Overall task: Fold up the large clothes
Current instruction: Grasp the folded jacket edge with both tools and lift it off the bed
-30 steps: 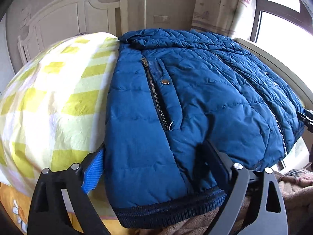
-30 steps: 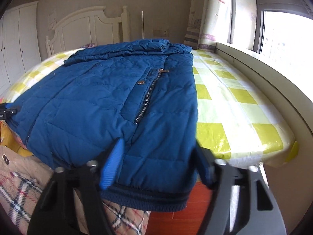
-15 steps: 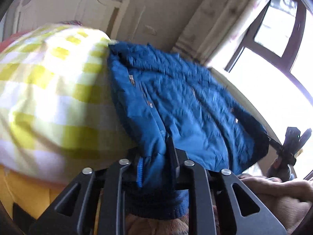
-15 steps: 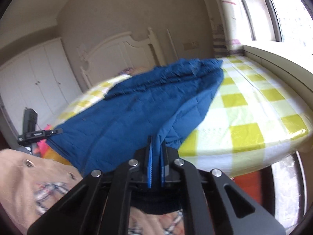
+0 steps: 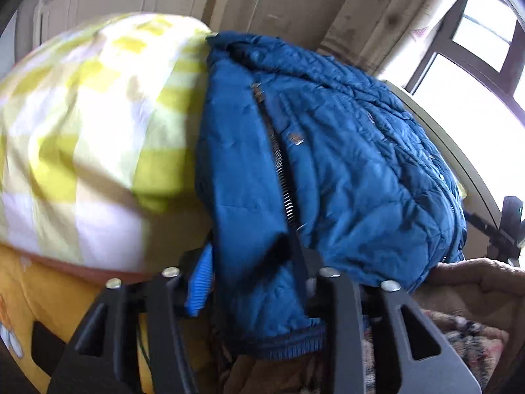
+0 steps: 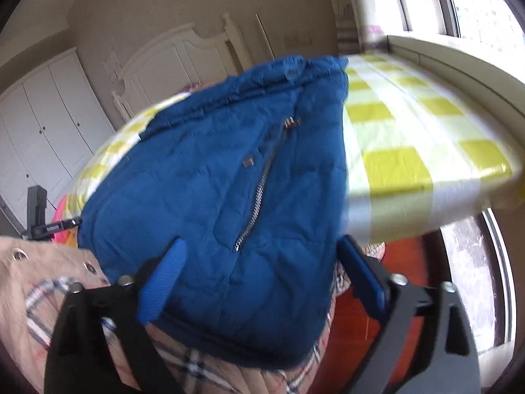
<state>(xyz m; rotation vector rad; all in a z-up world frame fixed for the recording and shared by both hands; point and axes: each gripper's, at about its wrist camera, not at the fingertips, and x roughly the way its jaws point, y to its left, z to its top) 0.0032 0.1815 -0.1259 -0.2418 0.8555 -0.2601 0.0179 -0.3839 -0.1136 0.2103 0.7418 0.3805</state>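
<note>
A blue quilted jacket (image 5: 328, 151) lies front up on a bed with a yellow and white checked cover (image 5: 85, 124), its hem hanging over the near edge. My left gripper (image 5: 252, 269) has its jaws partly apart with a bunch of the hem between them. In the right wrist view the jacket (image 6: 229, 177) fills the centre. My right gripper (image 6: 259, 279) is open wide, its blue pads on either side of the hem corner.
A tan coat with plaid lining (image 6: 42, 282) lies below the jacket at the bed's foot, also in the left wrist view (image 5: 466, 298). A white headboard (image 6: 170, 59) and wardrobe (image 6: 39, 124) stand behind. Windows (image 5: 475, 75) are on the right. Red floor (image 6: 357, 338) is below.
Both grippers were shut on the jacket's hem and lifting it half a second ago. Now both have opened, the right one wide, and the hem has dropped back onto the bed edge.
</note>
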